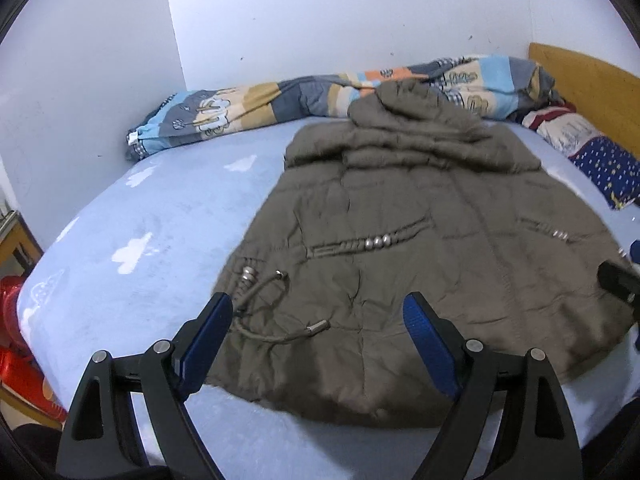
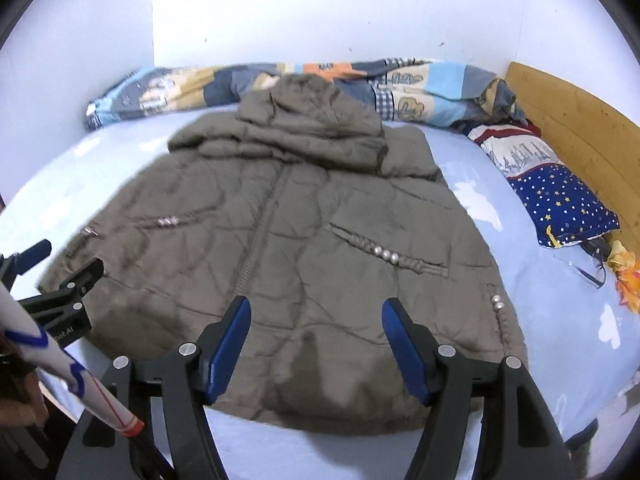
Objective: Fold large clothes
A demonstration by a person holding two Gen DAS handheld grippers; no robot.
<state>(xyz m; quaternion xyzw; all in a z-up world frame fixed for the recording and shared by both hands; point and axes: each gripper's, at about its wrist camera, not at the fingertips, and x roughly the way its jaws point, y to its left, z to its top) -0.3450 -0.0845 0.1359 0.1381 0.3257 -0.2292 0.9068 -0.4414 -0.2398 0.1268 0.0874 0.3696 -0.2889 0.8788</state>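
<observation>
An olive-brown hooded padded jacket [image 1: 400,240] lies flat and front up on the light blue bed sheet [image 1: 140,240], hood toward the wall. It also shows in the right wrist view [image 2: 288,248]. My left gripper [image 1: 318,328] is open and empty, just above the jacket's hem at its left corner, by the drawcords [image 1: 276,304]. My right gripper [image 2: 316,332] is open and empty above the hem right of the zip. The left gripper also shows at the left edge of the right wrist view [image 2: 60,268].
A rolled patchwork quilt [image 1: 320,96] lies along the far wall. A star-patterned pillow [image 2: 560,200] and a wooden headboard [image 2: 580,120] are at the right. A red object [image 1: 20,340] stands beside the bed at the left.
</observation>
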